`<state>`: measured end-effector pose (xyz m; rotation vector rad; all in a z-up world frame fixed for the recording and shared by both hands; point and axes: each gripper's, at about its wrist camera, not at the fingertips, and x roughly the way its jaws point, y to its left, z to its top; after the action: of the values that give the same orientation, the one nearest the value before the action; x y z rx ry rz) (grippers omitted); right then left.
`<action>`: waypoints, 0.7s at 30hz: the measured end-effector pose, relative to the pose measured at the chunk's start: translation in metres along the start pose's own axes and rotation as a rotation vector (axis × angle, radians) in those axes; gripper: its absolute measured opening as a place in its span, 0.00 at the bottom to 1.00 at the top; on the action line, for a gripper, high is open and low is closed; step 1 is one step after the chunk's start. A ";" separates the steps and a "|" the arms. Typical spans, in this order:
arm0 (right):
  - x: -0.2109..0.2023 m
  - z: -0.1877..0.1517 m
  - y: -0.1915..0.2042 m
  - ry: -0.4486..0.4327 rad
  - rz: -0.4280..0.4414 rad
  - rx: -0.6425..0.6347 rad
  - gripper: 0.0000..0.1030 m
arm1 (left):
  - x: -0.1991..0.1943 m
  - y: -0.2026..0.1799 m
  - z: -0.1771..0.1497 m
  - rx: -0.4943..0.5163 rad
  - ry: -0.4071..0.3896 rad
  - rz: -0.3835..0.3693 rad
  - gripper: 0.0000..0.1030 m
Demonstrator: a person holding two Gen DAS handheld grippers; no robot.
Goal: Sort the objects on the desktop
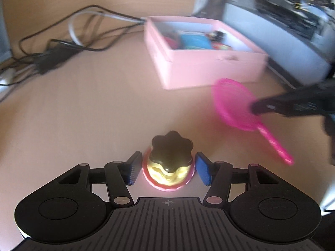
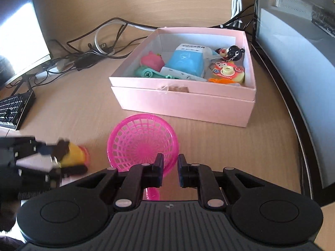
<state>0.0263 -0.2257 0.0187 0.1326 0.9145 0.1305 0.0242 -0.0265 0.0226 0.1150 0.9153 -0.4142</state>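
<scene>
The left gripper (image 1: 167, 168) brackets a yellow toy pudding with brown scalloped top (image 1: 170, 159), pads not pressing; the right gripper (image 2: 170, 170) clamps a pink plastic sieve (image 2: 142, 142); the pink cardboard box (image 2: 182, 102) at one o'clock already holds several toys, so two remain.

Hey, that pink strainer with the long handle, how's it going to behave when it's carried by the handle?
The strainer looks like thin plastic mesh, so probably light. Held by its handle alone, the round bowl may swing or twist. The mesh could flex if pressed.

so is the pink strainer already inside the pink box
No, the pink strainer is outside the pink box, gripped by the right tool.
</scene>
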 end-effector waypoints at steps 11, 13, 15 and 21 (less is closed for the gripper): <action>-0.003 -0.010 0.019 -0.007 0.059 0.156 0.33 | -0.022 0.002 -0.025 0.011 0.005 0.037 0.75; -0.007 -0.013 0.026 -0.024 0.035 0.134 0.37 | -0.022 0.004 -0.027 0.000 0.009 0.036 0.76; -0.011 -0.015 0.032 -0.036 -0.010 0.068 0.45 | -0.022 0.002 -0.028 -0.004 0.014 0.031 0.76; -0.021 -0.018 0.034 -0.092 -0.143 -0.136 0.59 | -0.022 -0.007 -0.019 0.005 -0.014 0.042 0.83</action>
<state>-0.0027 -0.1950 0.0301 -0.0524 0.8182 0.0530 -0.0046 -0.0217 0.0293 0.1353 0.8968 -0.3780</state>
